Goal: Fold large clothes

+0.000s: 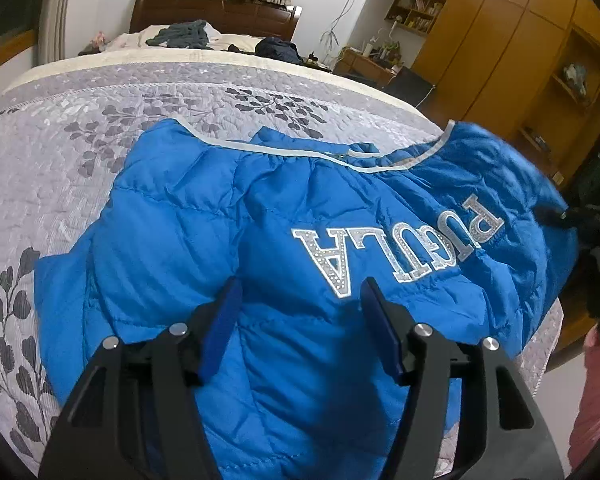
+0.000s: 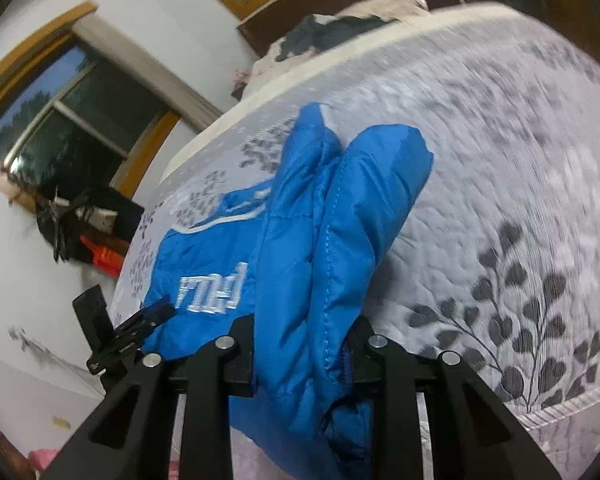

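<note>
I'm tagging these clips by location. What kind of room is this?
Almost certainly a home bedroom. The blue jacket lies on a bed with a grey leaf-print quilt, a dark wooden headboard stands at the far end, and tall wooden wardrobes line the wall.

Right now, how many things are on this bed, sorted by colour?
Blue: 1, the puffy jacket with silver letters, one part gripped by the right gripper.
Dark: 2, the dark clothes piles at the far end.
Grey: 1, the leaf-print quilt beneath.
Total: 4
</note>
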Tool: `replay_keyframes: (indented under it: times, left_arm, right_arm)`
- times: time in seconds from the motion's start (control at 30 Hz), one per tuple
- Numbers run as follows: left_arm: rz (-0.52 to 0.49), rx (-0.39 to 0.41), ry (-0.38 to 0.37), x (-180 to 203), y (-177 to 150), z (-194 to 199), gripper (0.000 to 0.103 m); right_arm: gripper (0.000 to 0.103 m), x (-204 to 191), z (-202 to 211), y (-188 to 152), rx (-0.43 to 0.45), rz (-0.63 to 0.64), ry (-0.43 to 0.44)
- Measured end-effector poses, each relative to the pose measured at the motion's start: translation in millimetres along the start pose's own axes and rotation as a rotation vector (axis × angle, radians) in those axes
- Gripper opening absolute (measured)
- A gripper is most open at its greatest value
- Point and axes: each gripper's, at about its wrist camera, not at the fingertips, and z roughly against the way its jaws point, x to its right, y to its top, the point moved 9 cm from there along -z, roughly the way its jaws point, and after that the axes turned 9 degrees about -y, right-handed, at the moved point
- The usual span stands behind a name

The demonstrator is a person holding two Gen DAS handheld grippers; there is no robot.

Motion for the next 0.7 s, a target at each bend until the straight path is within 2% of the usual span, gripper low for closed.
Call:
replay_keyframes:
  times: [0.13,0.37,0.57,0.7]
  left_arm:
    - [0.012,0.0,-0.011,-0.3,0.4,2.1,0.062]
    - [0.092,0.002,-0.086,-6.0,4.6,19.1,0.062]
    - [0.101,0.047,-0.059,-13.5,9.5,40.8,0.062]
    - [0.121,0.07,-0.055,-21.8,13.6,50.9,0.062]
  right_arm:
    - [0.028,-45.4,5.1,6.9,0.004,0.106,-0.028]
    - [0.029,-116.7,-8.1,5.0,-0.028,0.296,-0.069]
    - [0.029,-157.5,-33.9,-3.5,-0.083,0.404,-0.121]
    - [0.033,-179.5,-56.7,-15.4,-0.132,0.456,-0.137]
